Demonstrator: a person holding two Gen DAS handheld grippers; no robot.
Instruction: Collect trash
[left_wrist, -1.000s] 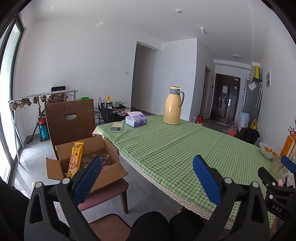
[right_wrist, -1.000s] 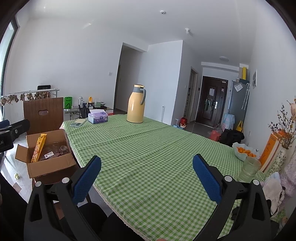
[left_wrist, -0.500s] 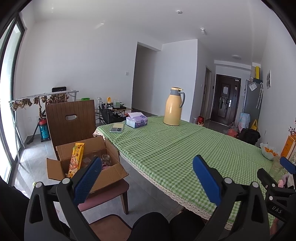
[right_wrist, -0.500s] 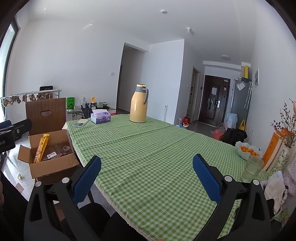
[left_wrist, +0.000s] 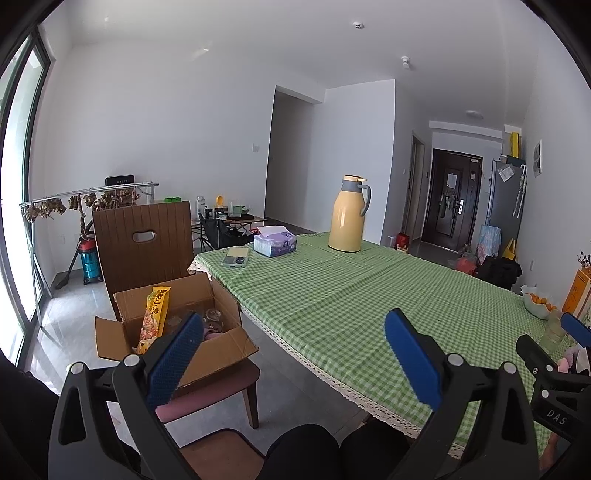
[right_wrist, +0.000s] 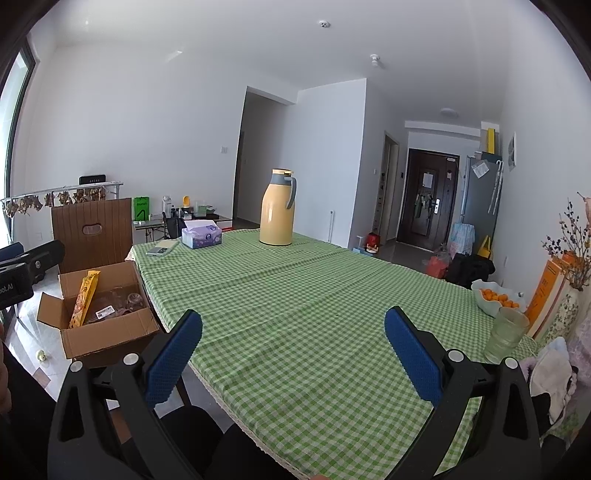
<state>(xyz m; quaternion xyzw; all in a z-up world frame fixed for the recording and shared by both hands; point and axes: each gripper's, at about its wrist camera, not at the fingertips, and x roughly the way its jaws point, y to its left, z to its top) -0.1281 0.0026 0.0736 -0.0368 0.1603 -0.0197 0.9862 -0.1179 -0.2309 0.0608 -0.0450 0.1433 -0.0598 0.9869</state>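
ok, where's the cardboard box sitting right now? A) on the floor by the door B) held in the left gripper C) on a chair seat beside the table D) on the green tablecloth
C: the cardboard box rests open on the chair seat, just off the table edge; both grippers are open and hold nothing.

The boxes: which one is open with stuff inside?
The brown cardboard box on the chair; its flaps are open, unlike the purple tissue box on the table.
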